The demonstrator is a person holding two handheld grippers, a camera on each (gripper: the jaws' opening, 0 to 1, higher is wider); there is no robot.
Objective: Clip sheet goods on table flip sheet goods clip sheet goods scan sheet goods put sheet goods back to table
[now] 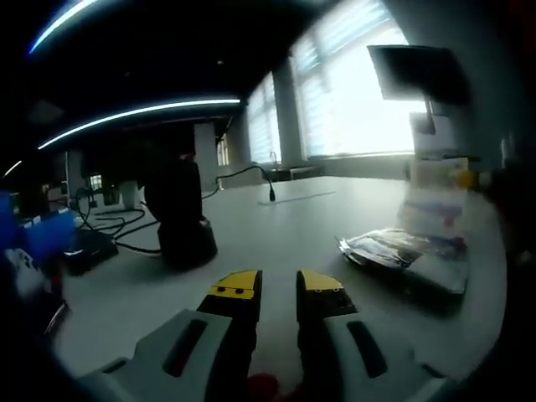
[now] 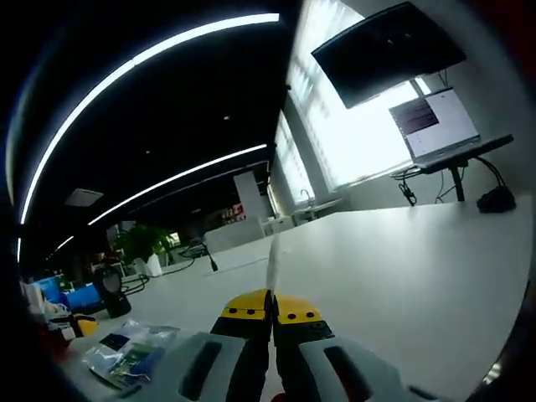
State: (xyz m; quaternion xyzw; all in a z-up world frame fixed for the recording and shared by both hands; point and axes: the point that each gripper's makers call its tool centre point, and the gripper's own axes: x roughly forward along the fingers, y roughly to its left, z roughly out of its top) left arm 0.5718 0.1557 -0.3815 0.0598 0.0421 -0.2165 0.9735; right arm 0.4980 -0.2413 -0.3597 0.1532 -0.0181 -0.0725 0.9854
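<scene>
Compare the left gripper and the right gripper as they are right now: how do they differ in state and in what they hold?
The left gripper has its jaws parted with nothing between them; the right gripper has its jaws closed on a thin sheet seen edge-on. The left gripper points at a dark scanner; the right gripper points across bare table. Both have yellow tips.

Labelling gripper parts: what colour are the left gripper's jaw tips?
Yellow, on the left gripper; clearest in the left gripper view.

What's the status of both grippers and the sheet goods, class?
Left gripper open, empty. Right gripper shut on thin sheet, held edge-on above white table. Packets lie on table; nothing in the way.
</scene>
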